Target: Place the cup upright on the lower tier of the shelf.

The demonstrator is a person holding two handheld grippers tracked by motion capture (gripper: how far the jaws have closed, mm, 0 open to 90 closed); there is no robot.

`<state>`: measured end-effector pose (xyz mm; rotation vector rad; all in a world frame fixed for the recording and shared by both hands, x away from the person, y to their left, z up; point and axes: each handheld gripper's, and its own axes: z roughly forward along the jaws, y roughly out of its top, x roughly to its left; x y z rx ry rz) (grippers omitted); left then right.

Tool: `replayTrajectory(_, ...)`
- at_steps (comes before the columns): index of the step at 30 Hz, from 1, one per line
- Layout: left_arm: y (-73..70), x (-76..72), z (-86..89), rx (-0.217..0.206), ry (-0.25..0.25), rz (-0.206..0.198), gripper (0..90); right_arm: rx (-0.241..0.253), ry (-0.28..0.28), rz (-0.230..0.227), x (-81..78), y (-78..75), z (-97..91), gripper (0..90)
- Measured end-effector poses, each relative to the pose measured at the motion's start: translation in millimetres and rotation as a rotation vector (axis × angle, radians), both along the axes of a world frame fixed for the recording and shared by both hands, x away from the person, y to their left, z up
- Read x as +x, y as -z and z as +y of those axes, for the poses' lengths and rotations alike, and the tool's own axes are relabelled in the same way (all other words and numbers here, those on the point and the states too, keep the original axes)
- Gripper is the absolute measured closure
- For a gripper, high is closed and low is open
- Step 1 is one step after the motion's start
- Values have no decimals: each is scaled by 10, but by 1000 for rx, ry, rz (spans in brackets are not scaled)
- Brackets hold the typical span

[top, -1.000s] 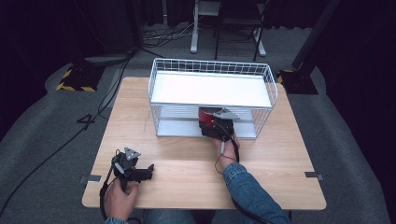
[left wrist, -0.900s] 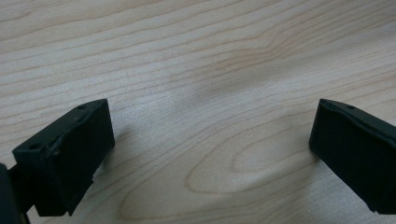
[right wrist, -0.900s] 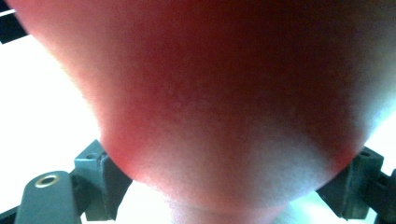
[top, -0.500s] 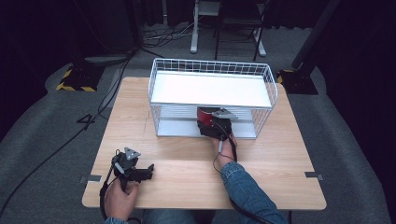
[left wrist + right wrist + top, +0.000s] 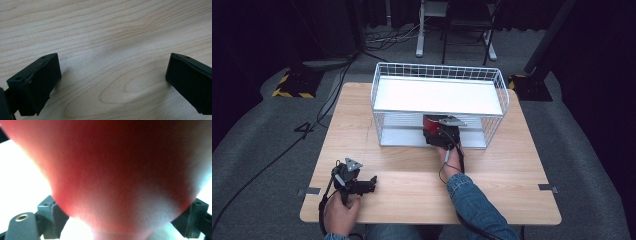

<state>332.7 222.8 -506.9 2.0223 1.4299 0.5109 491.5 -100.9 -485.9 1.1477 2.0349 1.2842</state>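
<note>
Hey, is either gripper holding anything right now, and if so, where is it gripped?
The right gripper holds a red object between its jaws, gripped at its narrowing end; what the object is cannot be told. The left gripper is open over the bare table.

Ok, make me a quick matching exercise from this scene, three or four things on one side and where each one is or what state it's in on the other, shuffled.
Column one:
1. left gripper
2. right gripper
3. red object
4. wire rack

Column two:
A. between the right gripper's jaws
B. open over bare table wood
C. standing toward the far side of the table
D. reaching into the rack's lower level

Pairs: 1-B, 2-D, 3-A, 4-C
</note>
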Motion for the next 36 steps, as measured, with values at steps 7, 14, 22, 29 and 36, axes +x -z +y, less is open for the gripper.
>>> replayTrajectory(7, -1, 0, 0, 1, 0, 0, 3, 36, -7, 13, -13, -11, -73, 0)
replayTrajectory(14, 0, 0, -1, 0, -1, 0, 3, 7, -20, -12, -161, -66, -149, 0)
replayTrajectory(22, 0, 1, 0, -1, 0, -1, 3, -5, -50, -15, -452, -210, -297, 0)
replayTrajectory(29, 0, 0, 7, -1, 7, 0, 4, 9, -88, -4, -640, -332, -518, 0)
replayTrajectory(36, -1, -2, 42, 3, 23, -2, 5, 5, -109, 3, -787, -438, -721, 0)
